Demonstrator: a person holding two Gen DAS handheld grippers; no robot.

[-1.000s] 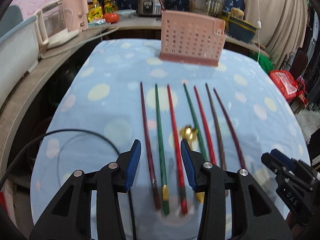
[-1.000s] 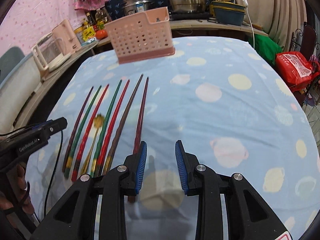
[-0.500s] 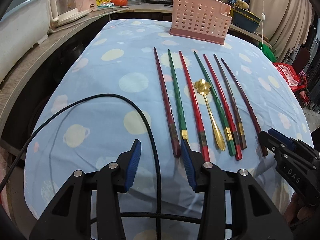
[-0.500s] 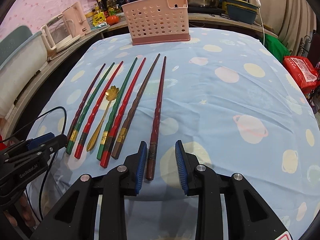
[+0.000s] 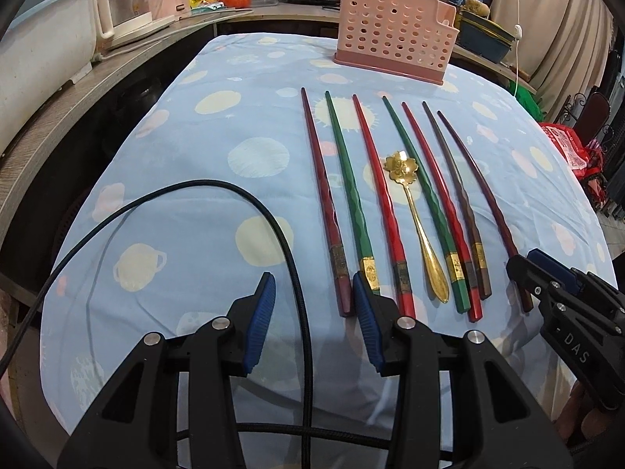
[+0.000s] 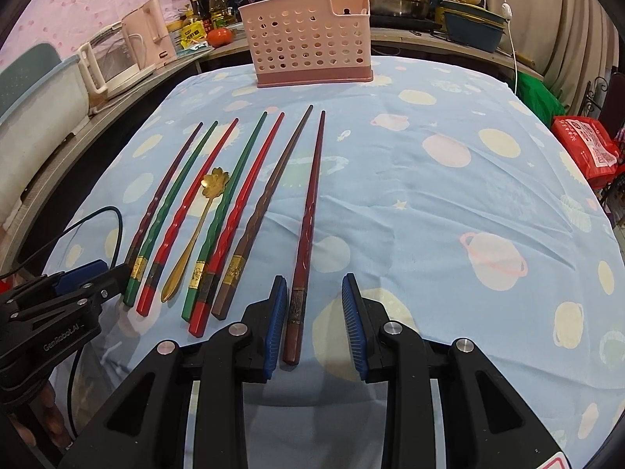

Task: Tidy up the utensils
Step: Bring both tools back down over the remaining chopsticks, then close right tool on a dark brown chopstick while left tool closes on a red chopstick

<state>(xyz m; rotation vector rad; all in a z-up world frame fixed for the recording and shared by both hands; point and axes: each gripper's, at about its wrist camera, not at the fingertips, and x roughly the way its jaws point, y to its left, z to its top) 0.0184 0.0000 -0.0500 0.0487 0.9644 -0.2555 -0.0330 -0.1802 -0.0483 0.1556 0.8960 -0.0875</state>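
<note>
While seven chopsticks (image 5: 390,211) and a gold flower-bowl spoon (image 5: 416,219) lie in a row on the cloth-covered bench (image 6: 449,203), with the pink perforated utensil holder (image 6: 308,39) at its far edge, the task sits at the first pick. The right tool (image 6: 315,322) straddles the dark red chopstick (image 6: 306,234) with pads released, apparently just clear of it. The left tool (image 5: 314,322) hangs unclenched and empty near the row's left end, so next the right tool must clench, lift and carry to the holder.
</note>
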